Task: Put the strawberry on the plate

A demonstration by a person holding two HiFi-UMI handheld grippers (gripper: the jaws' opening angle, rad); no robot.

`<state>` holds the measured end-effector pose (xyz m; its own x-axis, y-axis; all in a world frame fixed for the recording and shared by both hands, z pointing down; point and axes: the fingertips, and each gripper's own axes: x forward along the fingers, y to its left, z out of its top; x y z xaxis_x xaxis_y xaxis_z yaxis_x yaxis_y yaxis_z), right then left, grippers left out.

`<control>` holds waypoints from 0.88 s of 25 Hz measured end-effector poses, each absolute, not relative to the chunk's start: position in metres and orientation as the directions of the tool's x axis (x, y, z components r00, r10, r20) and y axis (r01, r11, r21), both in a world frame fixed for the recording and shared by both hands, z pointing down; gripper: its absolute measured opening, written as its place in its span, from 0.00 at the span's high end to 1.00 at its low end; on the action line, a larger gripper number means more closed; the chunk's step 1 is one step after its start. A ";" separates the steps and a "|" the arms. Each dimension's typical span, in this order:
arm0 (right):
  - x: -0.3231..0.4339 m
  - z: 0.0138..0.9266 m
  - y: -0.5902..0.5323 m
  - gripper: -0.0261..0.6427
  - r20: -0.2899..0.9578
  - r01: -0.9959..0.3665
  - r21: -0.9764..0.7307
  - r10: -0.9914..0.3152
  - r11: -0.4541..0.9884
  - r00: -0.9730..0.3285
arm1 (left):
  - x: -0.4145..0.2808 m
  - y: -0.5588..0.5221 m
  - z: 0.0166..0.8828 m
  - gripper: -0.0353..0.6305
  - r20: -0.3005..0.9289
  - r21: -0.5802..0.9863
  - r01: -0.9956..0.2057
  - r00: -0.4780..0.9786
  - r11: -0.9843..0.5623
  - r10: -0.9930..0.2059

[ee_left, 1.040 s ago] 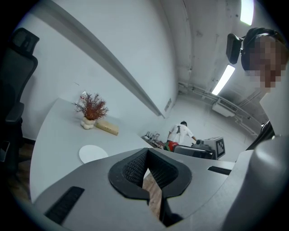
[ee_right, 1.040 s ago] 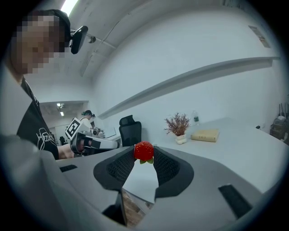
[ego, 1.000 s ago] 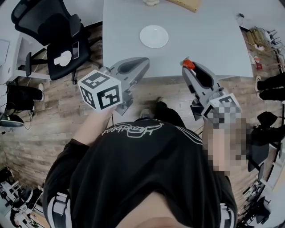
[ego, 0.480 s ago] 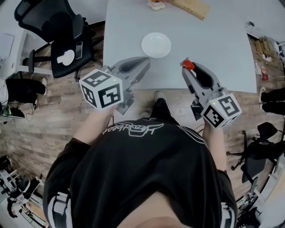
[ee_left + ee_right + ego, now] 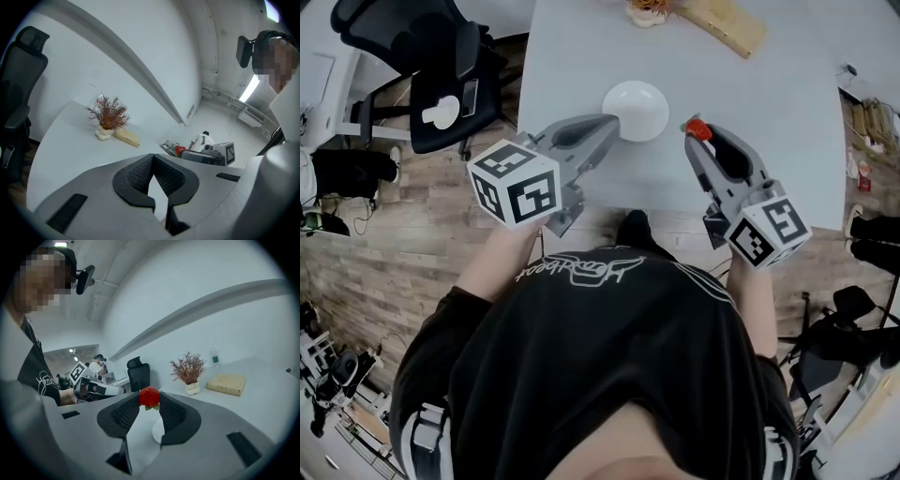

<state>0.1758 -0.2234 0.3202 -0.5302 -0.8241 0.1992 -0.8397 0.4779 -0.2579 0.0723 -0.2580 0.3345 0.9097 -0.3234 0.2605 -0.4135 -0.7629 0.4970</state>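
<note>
A red strawberry (image 5: 697, 128) is pinched between the tips of my right gripper (image 5: 695, 132), which is shut on it above the grey table (image 5: 778, 112), to the right of the white plate (image 5: 636, 110). In the right gripper view the strawberry (image 5: 149, 396) sits at the tips of that gripper (image 5: 149, 402), held up off the table; part of the plate (image 5: 158, 430) shows through the gap, below and beyond. My left gripper (image 5: 607, 123) is shut with nothing in it, its tips by the plate's left rim. In the left gripper view the left gripper (image 5: 153, 156) has its pads meeting.
A dried plant in a white pot (image 5: 649, 11) and a wooden block (image 5: 727, 23) lie at the table's far edge. A black office chair (image 5: 427, 70) stands left of the table on the wooden floor. The table's near edge runs under both grippers.
Both grippers have moved forward over the table's near edge, with the strawberry still in the right one. The left gripper's tips now reach the plate's left rim.
</note>
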 end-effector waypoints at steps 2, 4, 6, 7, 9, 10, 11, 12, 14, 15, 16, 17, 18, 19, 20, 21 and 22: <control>0.176 0.322 -0.236 0.77 0.203 -0.832 -0.259 -0.815 0.490 -0.543 | 0.071 -0.268 0.336 0.94 0.262 0.499 -0.426 0.904 -0.755 -0.337; 0.174 0.324 -0.249 0.77 0.207 -0.824 -0.259 -0.804 0.504 -0.557 | 0.070 -0.278 0.339 0.94 0.264 0.505 -0.438 0.899 -0.744 -0.350; 0.171 0.325 -0.261 0.77 0.208 -0.815 -0.257 -0.794 0.519 -0.571 | 0.068 -0.285 0.343 0.94 0.269 0.512 -0.450 0.893 -0.732 -0.361; 0.169 0.326 -0.268 0.77 0.210 -0.812 -0.252 -0.789 0.527 -0.577 | 0.067 -0.289 0.345 0.94 0.271 0.516 -0.455 0.891 -0.726 -0.366; 0.165 0.327 -0.279 0.77 0.221 -0.806 -0.236 -0.777 0.543 -0.589 | 0.065 -0.296 0.348 0.94 0.274 0.523 -0.463 0.886 -0.715 -0.374; 0.163 0.328 -0.285 0.77 0.228 -0.802 -0.230 -0.770 0.552 -0.595 | 0.065 -0.300 0.349 0.94 0.276 0.526 -0.468 0.884 -0.710 -0.378; 0.161 0.330 -0.290 0.77 0.235 -0.797 -0.225 -0.763 0.560 -0.603 | 0.064 -0.303 0.351 0.94 0.278 0.529 -0.473 0.881 -0.704 -0.383; 0.159 0.332 -0.295 0.77 0.242 -0.792 -0.223 -0.754 0.569 -0.610 | 0.063 -0.306 0.353 0.94 0.280 0.532 -0.478 0.878 -0.698 -0.388; 0.155 0.336 -0.305 0.77 0.254 -0.781 -0.220 -0.739 0.584 -0.624 | 0.062 -0.310 0.358 0.94 0.285 0.538 -0.488 0.873 -0.687 -0.396; 0.154 0.339 -0.310 0.77 0.260 -0.776 -0.218 -0.731 0.591 -0.630 | 0.061 -0.312 0.361 0.94 0.290 0.542 -0.491 0.871 -0.682 -0.397; 0.152 0.342 -0.315 0.77 0.267 -0.772 -0.218 -0.724 0.597 -0.636 | 0.061 -0.314 0.364 0.94 0.296 0.546 -0.494 0.869 -0.677 -0.396; 0.151 0.346 -0.320 0.77 0.275 -0.767 -0.221 -0.716 0.603 -0.642 | 0.061 -0.315 0.368 0.94 0.302 0.551 -0.497 0.867 -0.670 -0.395; 0.150 0.350 -0.324 0.77 0.283 -0.762 -0.226 -0.707 0.608 -0.648 | 0.061 -0.317 0.372 0.94 0.308 0.557 -0.502 0.865 -0.662 -0.396; 0.149 0.355 -0.329 0.77 0.292 -0.757 -0.230 -0.699 0.612 -0.653 | 0.060 -0.318 0.376 0.94 0.314 0.562 -0.506 0.862 -0.654 -0.398; 0.148 0.361 -0.333 0.77 0.302 -0.753 -0.234 -0.691 0.615 -0.657 | 0.059 -0.319 0.379 0.94 0.318 0.566 -0.512 0.859 -0.647 -0.402; 0.147 0.367 -0.337 0.77 0.313 -0.751 -0.236 -0.684 0.617 -0.660 | 0.058 -0.321 0.383 0.94 0.322 0.569 -0.517 0.856 -0.639 -0.406; 0.146 0.375 -0.341 0.77 0.325 -0.749 -0.236 -0.676 0.619 -0.661 | 0.057 -0.322 0.386 0.94 0.325 0.572 -0.523 0.852 -0.632 -0.410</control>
